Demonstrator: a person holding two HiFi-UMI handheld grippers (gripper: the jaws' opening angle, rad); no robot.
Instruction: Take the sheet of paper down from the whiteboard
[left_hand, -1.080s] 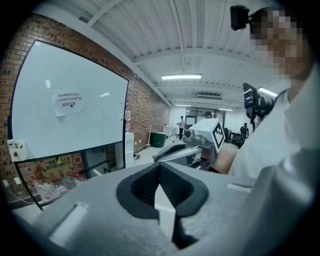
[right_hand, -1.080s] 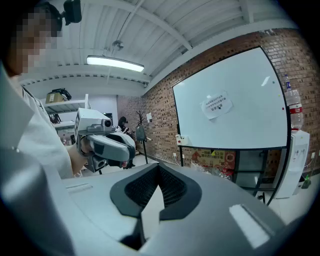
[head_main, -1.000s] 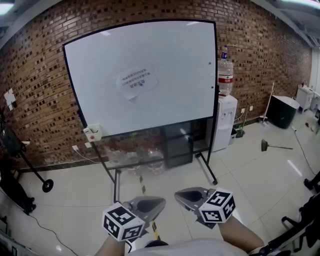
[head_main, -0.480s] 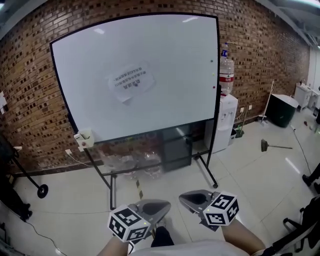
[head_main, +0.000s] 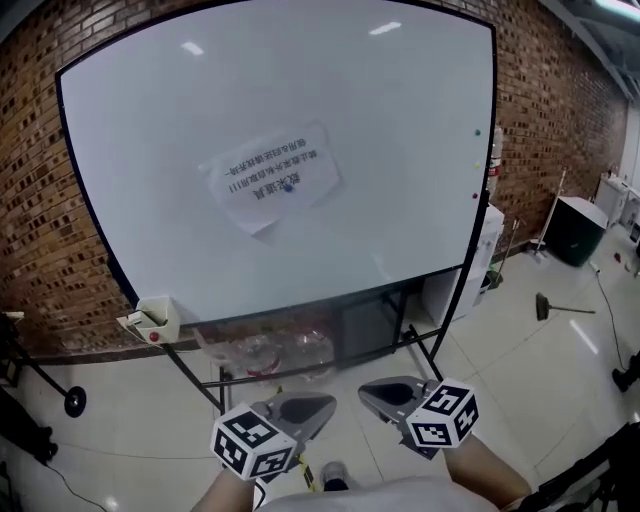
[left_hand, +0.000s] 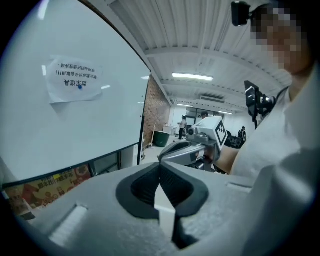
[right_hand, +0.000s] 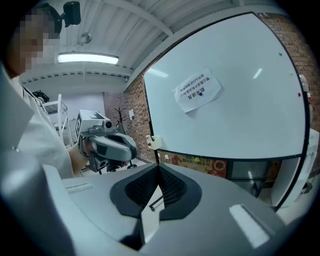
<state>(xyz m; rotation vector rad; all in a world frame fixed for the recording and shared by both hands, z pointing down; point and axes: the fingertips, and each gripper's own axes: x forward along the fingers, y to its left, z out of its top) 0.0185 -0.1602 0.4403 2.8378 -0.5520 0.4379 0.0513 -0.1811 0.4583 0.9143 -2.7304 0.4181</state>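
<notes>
Whiteboard (head_main: 400, 180) on a black-frame stand is standing on the pale tile floor (head_main: 520, 370). Sheet of paper (head_main: 272, 180) is hanging tilted on the board, left of ctr. White box (head_main: 152, 320) is sitting at the board's btm-left corner. Clear bags (head_main: 265, 352) are lying under the board, and a long-handled tool (head_main: 560, 308) is lying on the floor to its right.

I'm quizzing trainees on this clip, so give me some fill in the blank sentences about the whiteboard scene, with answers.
The wall behind the whiteboard is made of ____.
A small ____ dot sits in the middle of the sheet of paper.
In the head view, a white box sits at the whiteboard's lower ____ corner.
The left claw and the right claw are both ____.
Missing words: brick, blue, left, shut.
</notes>
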